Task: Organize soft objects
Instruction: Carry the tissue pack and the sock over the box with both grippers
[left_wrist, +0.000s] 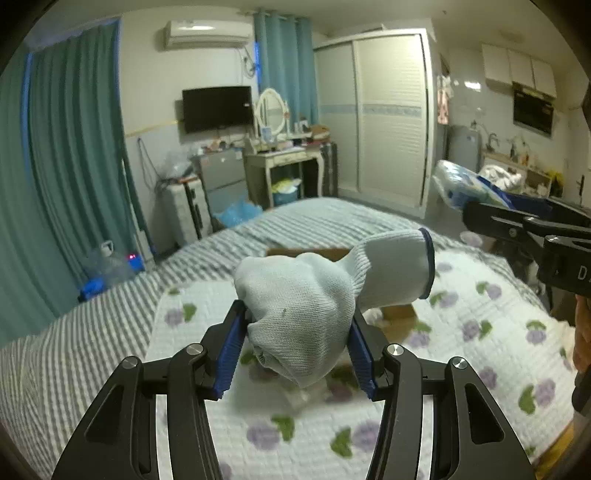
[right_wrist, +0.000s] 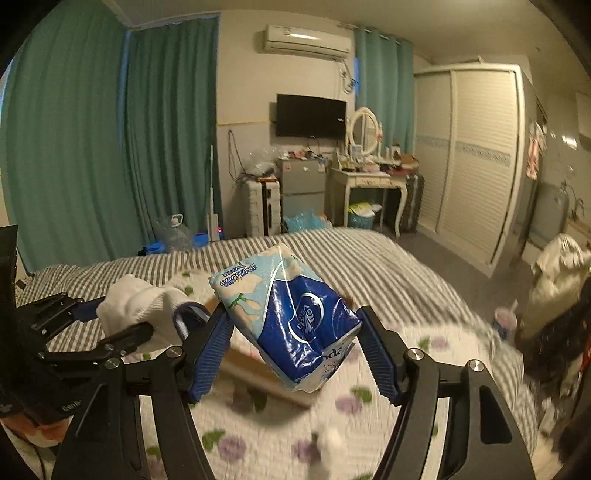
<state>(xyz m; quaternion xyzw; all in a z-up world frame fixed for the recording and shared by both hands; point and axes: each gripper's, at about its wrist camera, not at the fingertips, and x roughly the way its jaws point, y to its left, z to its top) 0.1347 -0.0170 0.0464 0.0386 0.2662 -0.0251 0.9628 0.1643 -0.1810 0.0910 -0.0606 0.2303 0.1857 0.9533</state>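
Observation:
My left gripper (left_wrist: 297, 314) is shut on a white knitted glove with a dark blue cuff (left_wrist: 314, 295) and holds it above the bed. My right gripper (right_wrist: 293, 321) is shut on a blue and white soft tissue pack (right_wrist: 291, 317), also lifted above the bed. In the left wrist view the right gripper (left_wrist: 517, 221) with the pack (left_wrist: 461, 184) shows at the right edge. In the right wrist view the left gripper (right_wrist: 110, 325) with the glove (right_wrist: 140, 302) shows at the left. A brown cardboard box (left_wrist: 399, 317) lies on the bed, mostly hidden behind the glove.
The bed has a grey striped cover (left_wrist: 110, 306) and a white quilt with purple flowers (left_wrist: 480, 332). Teal curtains (right_wrist: 74, 147), a dressing table (right_wrist: 369, 181), a wardrobe (right_wrist: 480, 155) and a small fridge (right_wrist: 301, 184) stand beyond the bed.

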